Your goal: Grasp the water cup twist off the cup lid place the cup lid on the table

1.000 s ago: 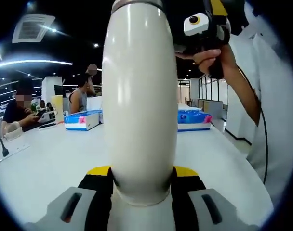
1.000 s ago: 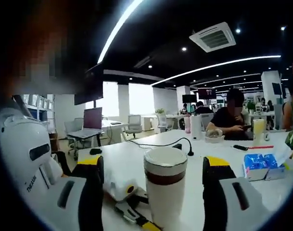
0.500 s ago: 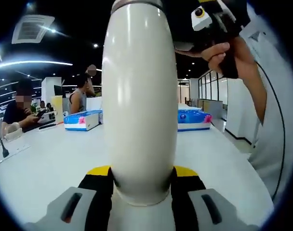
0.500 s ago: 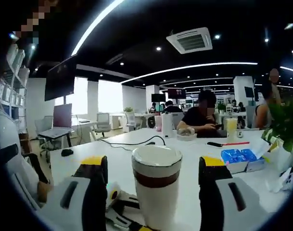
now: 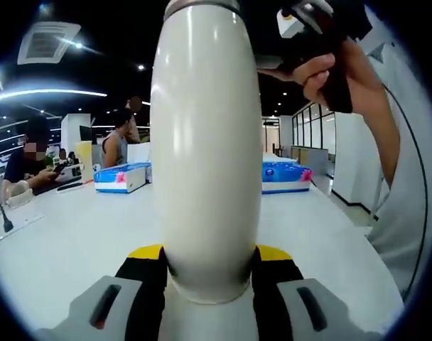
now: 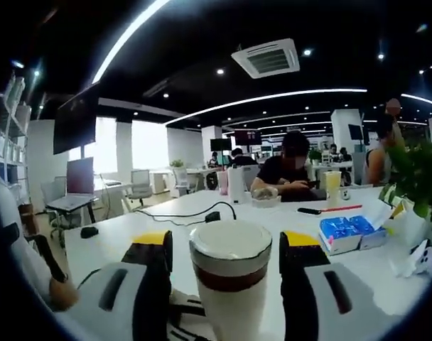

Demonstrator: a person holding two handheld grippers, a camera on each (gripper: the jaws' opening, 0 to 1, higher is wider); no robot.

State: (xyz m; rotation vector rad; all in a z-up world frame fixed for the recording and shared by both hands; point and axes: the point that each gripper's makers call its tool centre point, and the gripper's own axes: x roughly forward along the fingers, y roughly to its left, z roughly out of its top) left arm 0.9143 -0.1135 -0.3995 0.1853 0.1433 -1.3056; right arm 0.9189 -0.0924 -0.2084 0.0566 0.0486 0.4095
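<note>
gripping the water cup (image 5: 205, 156), left tool (image 5: 207, 273); right tool (image 6: 226, 250) brackets cup lid (image 6: 231, 239), ungrasped.

Upright white water cup (image 5: 205, 153), cup lid (image 6: 231, 240) on

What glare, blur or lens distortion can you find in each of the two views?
Left gripper view: a bright streak of glare runs down the water cup, which looms huge and bulged by the fisheye. Right gripper view: ceiling light strips bow into arcs, the cup lid looks softly blurred, and the far desks stay fairly sharp.
</note>
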